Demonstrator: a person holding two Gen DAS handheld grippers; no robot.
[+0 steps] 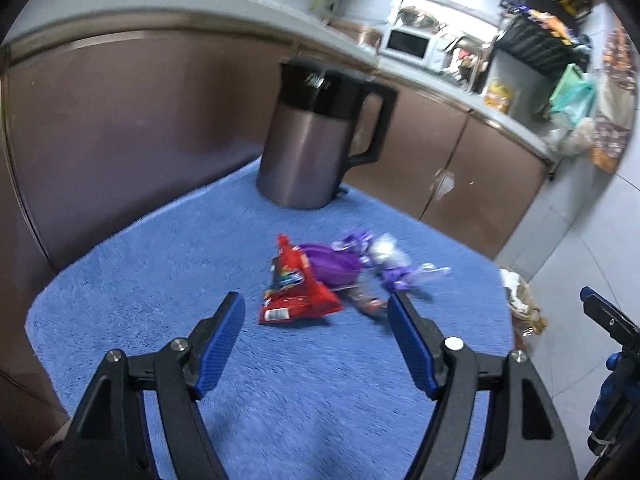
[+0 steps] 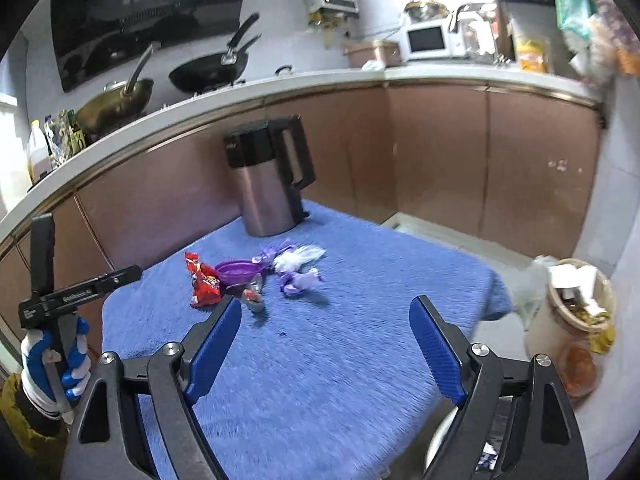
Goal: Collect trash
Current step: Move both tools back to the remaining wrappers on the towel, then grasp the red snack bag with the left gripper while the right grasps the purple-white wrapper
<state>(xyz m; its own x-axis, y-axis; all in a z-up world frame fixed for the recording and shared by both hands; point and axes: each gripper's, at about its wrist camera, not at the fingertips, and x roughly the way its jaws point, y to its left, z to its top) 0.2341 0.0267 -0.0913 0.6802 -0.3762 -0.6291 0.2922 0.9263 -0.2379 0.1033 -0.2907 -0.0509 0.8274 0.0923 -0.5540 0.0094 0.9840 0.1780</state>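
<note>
A red snack wrapper (image 1: 298, 292) (image 2: 204, 280) lies on the blue fuzzy cloth (image 1: 120, 280) (image 2: 360, 340), next to a purple bowl (image 1: 330, 266) (image 2: 236, 270). Beside them are crumpled purple-and-white wrappers (image 1: 390, 260) (image 2: 298, 266) and a small dark wrapper (image 1: 366, 300) (image 2: 252, 292). My left gripper (image 1: 316, 308) hovers open just short of the red wrapper, with nothing between its fingers. My right gripper (image 2: 326, 312) is open and empty over the cloth, nearer than the pile. In the right wrist view a gloved hand (image 2: 54, 364) holds the other gripper at the left edge.
A steel kettle with black lid and handle (image 1: 316, 132) (image 2: 272, 176) stands at the cloth's far edge. A full wicker bin (image 2: 580, 304) (image 1: 522, 300) stands on the floor to the right. Brown cabinets and a cluttered counter with pans and a microwave lie beyond.
</note>
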